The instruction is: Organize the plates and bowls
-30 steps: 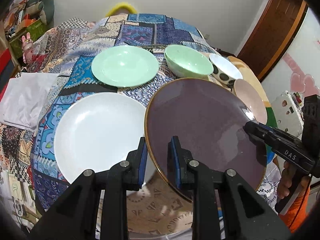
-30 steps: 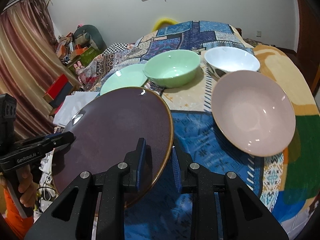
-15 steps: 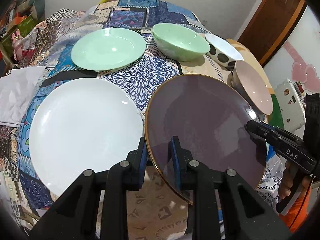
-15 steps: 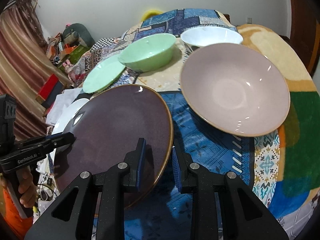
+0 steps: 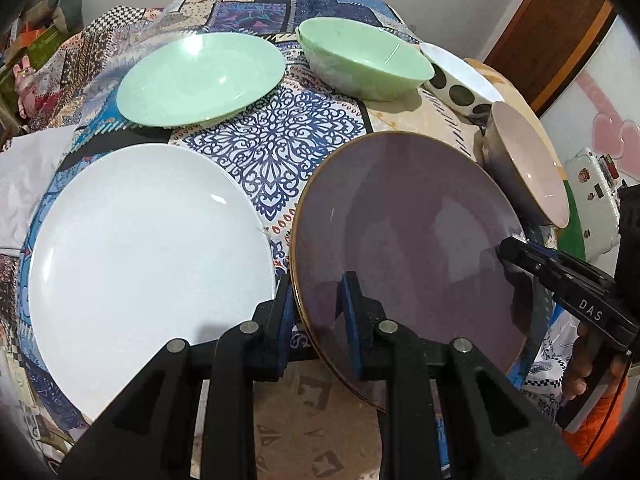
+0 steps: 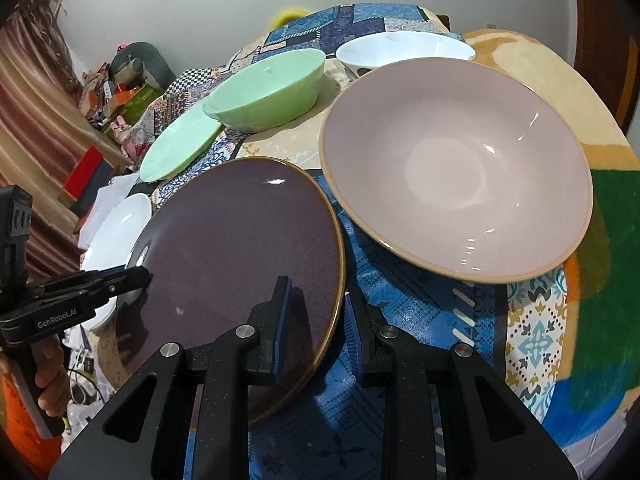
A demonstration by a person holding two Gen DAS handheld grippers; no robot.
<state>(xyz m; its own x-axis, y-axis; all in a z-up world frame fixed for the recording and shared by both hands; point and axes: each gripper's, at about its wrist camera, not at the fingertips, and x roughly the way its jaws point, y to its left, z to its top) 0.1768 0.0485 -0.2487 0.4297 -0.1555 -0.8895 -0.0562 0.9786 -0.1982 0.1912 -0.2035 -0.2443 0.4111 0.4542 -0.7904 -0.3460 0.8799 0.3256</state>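
- Round dark purple glazed plate with a gold rim (image 5: 404, 236), left wrist view: left gripper (image 5: 318, 320) clamps its near edge, beside the white plate (image 5: 148, 256); right gripper (image 5: 508, 252) reads "DAS"
- Right wrist view: plate (image 6: 240, 256) tilted above the patchwork cloth (image 6: 420, 320), right gripper (image 6: 316, 316) clamped on its rim; left gripper (image 6: 142, 276) reads "GenRobot.AI"

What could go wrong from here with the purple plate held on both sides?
1. The round, dark purple gold-rimmed plate is pinched only at its rim by the left gripper and right gripper; uneven lowering could make it slip or twist out.
2. Its far edge sits close to the wide pink bowl; it may clip that rim.
3. The large white plate lies right beside the left fingers, so a knock seems possible.
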